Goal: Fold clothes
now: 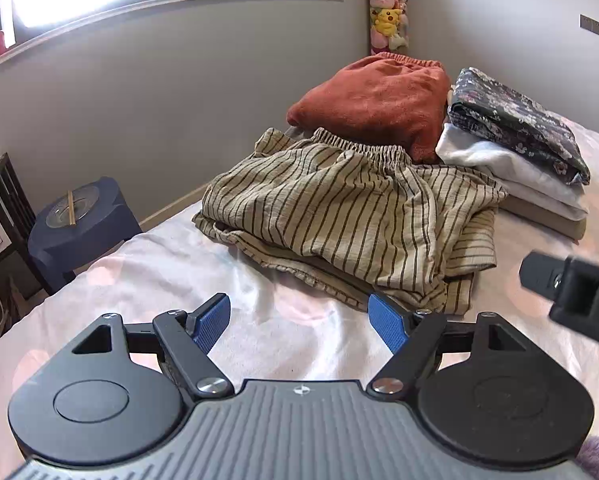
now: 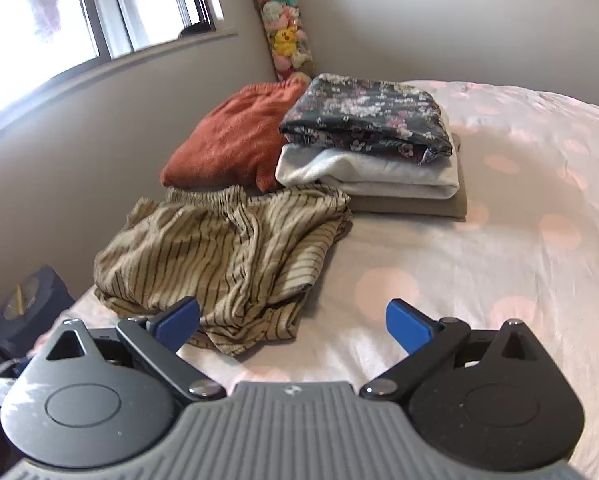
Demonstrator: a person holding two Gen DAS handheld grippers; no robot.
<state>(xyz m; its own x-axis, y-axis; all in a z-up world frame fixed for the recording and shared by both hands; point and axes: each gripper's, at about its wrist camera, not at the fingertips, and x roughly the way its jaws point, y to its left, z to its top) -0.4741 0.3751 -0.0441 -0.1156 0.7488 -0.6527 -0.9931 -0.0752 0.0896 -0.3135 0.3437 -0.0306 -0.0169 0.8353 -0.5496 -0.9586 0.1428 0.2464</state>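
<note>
Looking from left wrist: left gripper (image 1: 299, 322) spread wide over the bedsheet (image 1: 147, 280), nothing between the blue pads, near edge of the striped shorts (image 1: 351, 208) just ahead
Same view, right side: part of the right gripper (image 1: 571, 284) at the frame edge, jaw state not readable from here
Task item: striped shorts crumpled and bunched on the bed, waistband toward the far side, touching the rust towel (image 1: 375, 104) behind
Done so far: stack of folded clothes (image 1: 515, 148) beside the towel, floral piece on top, white below, tan at the bottom
Left to do: striped shorts not yet smoothed or folded, judged as the one loose item in sight
Containers: blue stool (image 1: 79, 220) beside the bed with a round glass dish on top and a stick lying across it, nothing else seen in it

Looking from right wrist: right gripper (image 2: 293, 326) released, jaws wide, empty, left pad over the near hem of the shorts without pressing it
Shorts position: left of centre, well short of the folded stack
Corner: soft toys (image 2: 285, 36) hanging in a column
</note>
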